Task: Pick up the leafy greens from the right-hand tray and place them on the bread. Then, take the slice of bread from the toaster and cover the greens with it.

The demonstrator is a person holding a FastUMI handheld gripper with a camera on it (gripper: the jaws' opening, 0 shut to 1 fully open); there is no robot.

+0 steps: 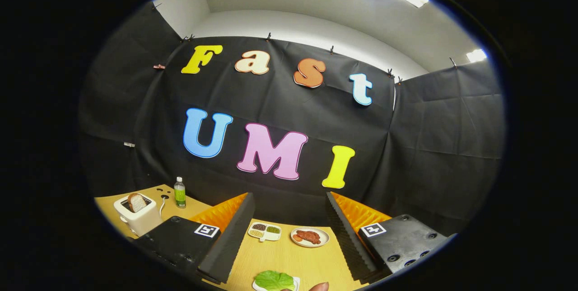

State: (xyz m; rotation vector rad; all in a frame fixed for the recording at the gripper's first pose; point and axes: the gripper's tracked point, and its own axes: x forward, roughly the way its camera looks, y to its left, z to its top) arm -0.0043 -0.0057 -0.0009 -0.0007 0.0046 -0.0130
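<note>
My gripper [285, 230] is open, its two ridged fingers [231, 232] spread wide above the wooden table [298, 259] with nothing between them. The leafy greens [273, 280] lie on a small white tray [295, 282] close below, between the fingers, with the tray mostly hidden under the leaf. A white toaster [137, 216] stands off to the left of the left finger, and a slice of bread [136, 202] sticks up out of its slot. A fingertip of a person's hand [319, 287] shows just right of the greens.
Beyond the fingers sit a white divided dish [265, 231] of beans and a round plate [309, 237] with reddish meat. A green-labelled bottle [179, 193] stands behind the toaster, whose cord [161, 205] trails on the table.
</note>
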